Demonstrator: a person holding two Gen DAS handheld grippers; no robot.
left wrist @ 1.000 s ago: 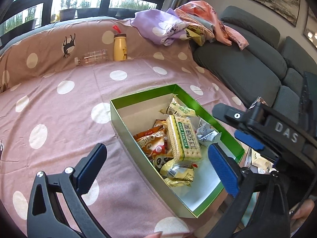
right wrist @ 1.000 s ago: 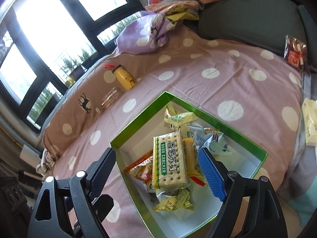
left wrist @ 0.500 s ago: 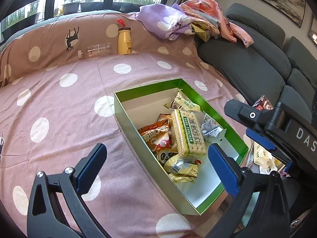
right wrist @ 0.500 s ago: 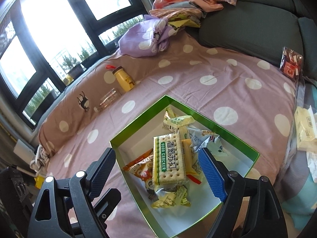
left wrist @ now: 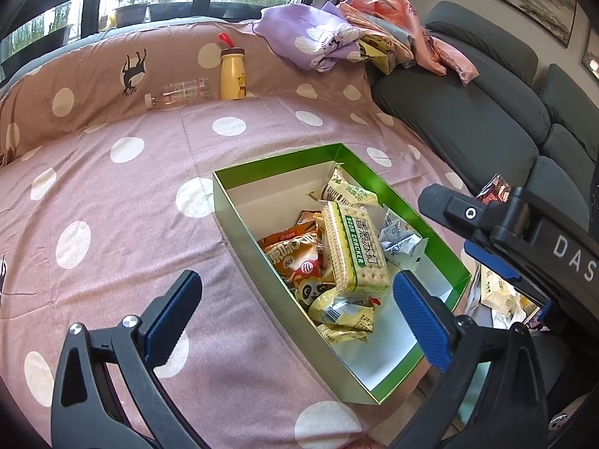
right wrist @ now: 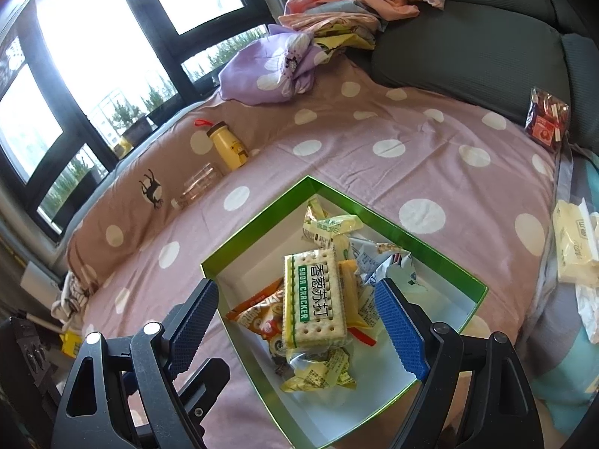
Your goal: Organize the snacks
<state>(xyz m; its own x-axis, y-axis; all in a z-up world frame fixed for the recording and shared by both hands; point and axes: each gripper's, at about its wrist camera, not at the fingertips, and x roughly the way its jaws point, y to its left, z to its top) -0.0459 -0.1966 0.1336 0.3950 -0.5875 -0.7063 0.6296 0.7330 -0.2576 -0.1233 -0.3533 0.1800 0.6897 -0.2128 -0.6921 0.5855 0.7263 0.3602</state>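
Both my claws, left claw (left wrist: 295, 314) and right claw (right wrist: 295, 318), hang wide and empty above the green box (right wrist: 258, 224), where the soda cracker pack (right wrist: 312, 299) tops the pile—light, brittle, probably best pinched gently across its long edges.

One green box (right wrist: 445, 258), one soda cracker pack (right wrist: 312, 299), two bottles (left wrist: 232, 75), two open tongs (right wrist: 295, 321)
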